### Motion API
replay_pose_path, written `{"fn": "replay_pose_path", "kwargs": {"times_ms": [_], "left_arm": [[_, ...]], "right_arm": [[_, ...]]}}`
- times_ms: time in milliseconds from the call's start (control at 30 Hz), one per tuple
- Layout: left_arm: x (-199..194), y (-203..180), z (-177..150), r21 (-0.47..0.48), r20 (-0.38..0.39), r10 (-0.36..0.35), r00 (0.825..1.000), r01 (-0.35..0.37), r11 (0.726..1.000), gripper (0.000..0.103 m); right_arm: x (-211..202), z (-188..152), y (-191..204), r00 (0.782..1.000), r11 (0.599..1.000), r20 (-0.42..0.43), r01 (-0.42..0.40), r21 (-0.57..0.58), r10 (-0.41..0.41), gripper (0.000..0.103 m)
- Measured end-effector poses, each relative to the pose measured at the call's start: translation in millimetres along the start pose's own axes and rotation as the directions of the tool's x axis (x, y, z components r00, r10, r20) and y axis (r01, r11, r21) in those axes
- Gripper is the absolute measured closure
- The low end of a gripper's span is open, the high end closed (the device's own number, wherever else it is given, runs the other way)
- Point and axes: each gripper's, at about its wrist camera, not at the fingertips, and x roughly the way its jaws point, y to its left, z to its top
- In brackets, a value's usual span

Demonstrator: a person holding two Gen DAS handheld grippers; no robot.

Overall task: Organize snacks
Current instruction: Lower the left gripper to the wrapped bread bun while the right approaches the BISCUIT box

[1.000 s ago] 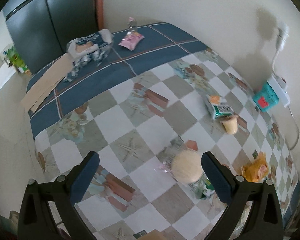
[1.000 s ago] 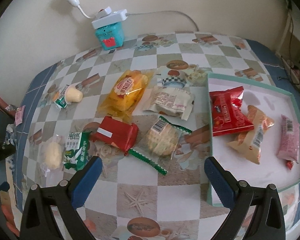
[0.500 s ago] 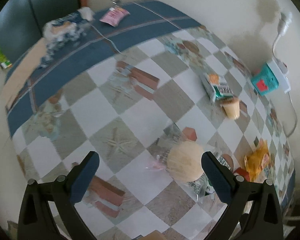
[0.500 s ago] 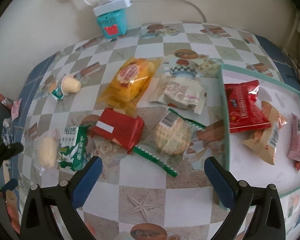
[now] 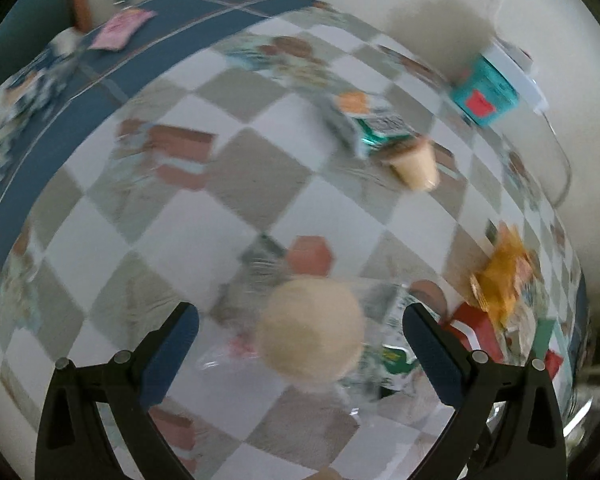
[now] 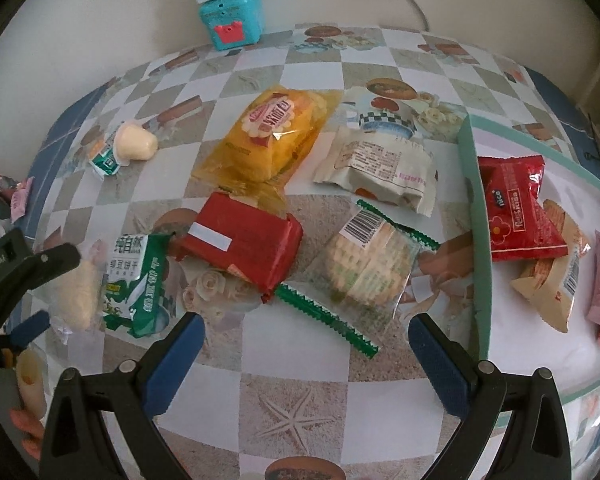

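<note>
I hold my left tool (image 5: 300,354) spread wide around the pale round cake (image 5: 311,330), ready to clamp; my right tool (image 6: 306,354) hangs apart before the cracker pack (image 6: 364,270), beside the tray (image 6: 482,248).

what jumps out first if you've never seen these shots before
The scatter of wrapped snacks on the checked tablecloth: a yellow cake pack in the middle, with a red packet just in front of it. To the right, a green-rimmed tray already holds a red bag and two more packs. In the blurred left view, a round pale bun sits between the open fingers of the left hand-held gripper.
</note>
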Motion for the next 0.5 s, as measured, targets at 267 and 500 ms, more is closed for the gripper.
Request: {"fn": "replay_pose_path", "kwargs": {"times_ms": [267,500], "left_arm": [[20,-10,-3,0.079,-0.016,0.082,0.996,-0.081,0.994,0.0],[20,17,5,0.007,-0.013,0.122,0.992,-0.122,0.992,0.001]], "right_arm": [[2,-3,1,1.0,1.0,-0.009,0.007,-0.006,-0.008,0.0],[-4,-3,9,1.0,0.999,0.004,-0.007,-0.033,0.007,0.0]]}}
